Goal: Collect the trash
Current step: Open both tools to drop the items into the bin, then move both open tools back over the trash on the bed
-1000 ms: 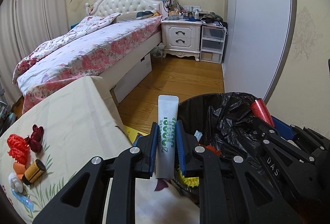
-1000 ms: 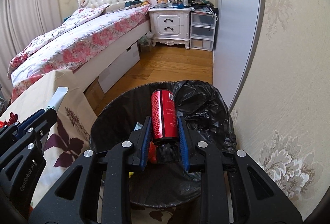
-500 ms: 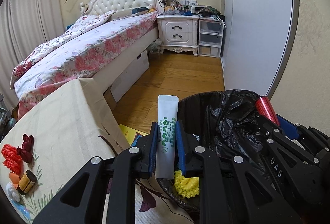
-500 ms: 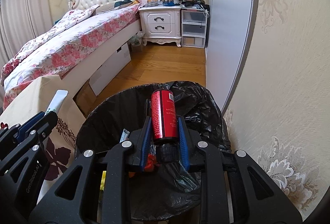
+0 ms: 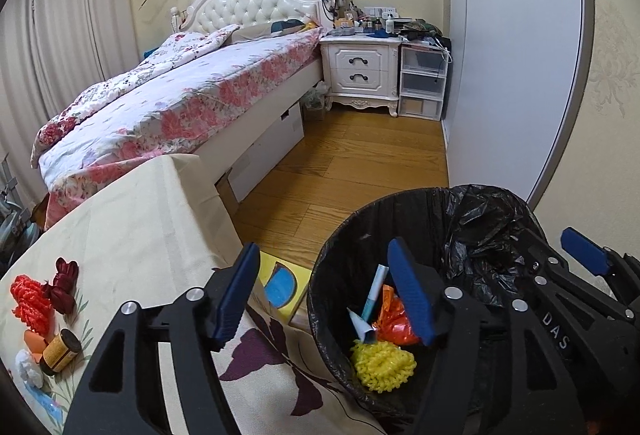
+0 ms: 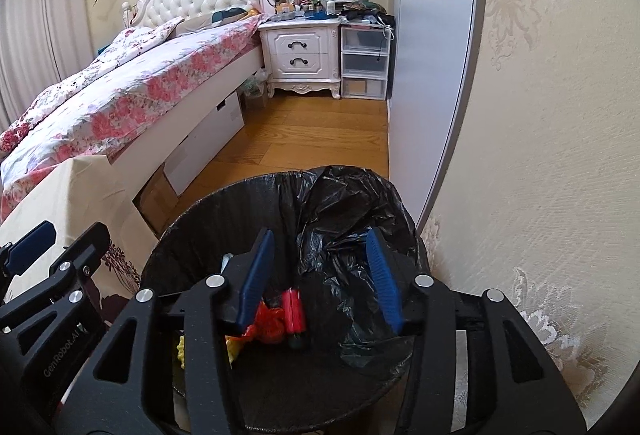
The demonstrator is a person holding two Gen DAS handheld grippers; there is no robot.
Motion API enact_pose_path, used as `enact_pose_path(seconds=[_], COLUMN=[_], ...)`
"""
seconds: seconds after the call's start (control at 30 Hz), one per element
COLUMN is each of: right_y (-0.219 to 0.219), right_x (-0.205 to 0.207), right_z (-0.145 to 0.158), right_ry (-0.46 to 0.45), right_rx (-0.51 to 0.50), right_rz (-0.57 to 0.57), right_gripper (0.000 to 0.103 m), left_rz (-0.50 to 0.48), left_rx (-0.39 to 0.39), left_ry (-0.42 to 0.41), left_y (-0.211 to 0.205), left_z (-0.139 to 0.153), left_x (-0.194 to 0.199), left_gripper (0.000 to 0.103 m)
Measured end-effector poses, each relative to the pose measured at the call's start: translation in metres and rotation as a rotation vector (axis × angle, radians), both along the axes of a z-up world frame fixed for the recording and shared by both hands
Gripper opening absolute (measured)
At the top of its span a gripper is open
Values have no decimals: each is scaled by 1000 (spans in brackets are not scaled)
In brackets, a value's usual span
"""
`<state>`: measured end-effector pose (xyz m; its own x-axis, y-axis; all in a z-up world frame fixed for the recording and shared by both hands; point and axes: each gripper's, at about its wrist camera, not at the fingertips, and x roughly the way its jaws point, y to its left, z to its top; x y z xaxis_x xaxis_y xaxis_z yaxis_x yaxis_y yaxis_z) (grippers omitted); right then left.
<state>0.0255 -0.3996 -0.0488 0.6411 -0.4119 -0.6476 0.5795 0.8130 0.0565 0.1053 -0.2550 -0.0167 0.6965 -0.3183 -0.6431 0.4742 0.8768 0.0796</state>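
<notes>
both tools opening, nothing between the pads: left tool [image 5: 326, 291] over the bin [image 5: 340, 267] edge, right tool [image 6: 320, 275] over its middle, both tilted down. tube [image 5: 372, 293] and red can [image 6: 294, 309] down in the bin. more trash [image 5: 44, 319] waiting on the surface [image 5: 140, 227]. risk: swinging back low, clipping the rim, tipping the bin.

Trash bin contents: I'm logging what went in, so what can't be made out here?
- Left wrist view: the tube in the trash bin is partly hidden by the left tool; print too small.
- Right wrist view: the red can, label unreadable; the yellow item is mostly covered by the right tool.
</notes>
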Motion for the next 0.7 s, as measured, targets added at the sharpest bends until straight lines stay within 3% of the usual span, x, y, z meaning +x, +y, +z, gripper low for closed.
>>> enact_pose_path(seconds=[0.37, 0.7], right_y=[10, 40], right_x=[-5, -7], right_z=[4, 14], right_ry=[0, -11], right_rx=[-18, -10], right_rz=[10, 87], right_gripper=[67, 71], left_rz=[50, 162], left_rx=[-15, -20], left_ry=[6, 25], left_y=[19, 75], left_z=[4, 7], left_x=[-5, -20], left_gripper=[72, 73])
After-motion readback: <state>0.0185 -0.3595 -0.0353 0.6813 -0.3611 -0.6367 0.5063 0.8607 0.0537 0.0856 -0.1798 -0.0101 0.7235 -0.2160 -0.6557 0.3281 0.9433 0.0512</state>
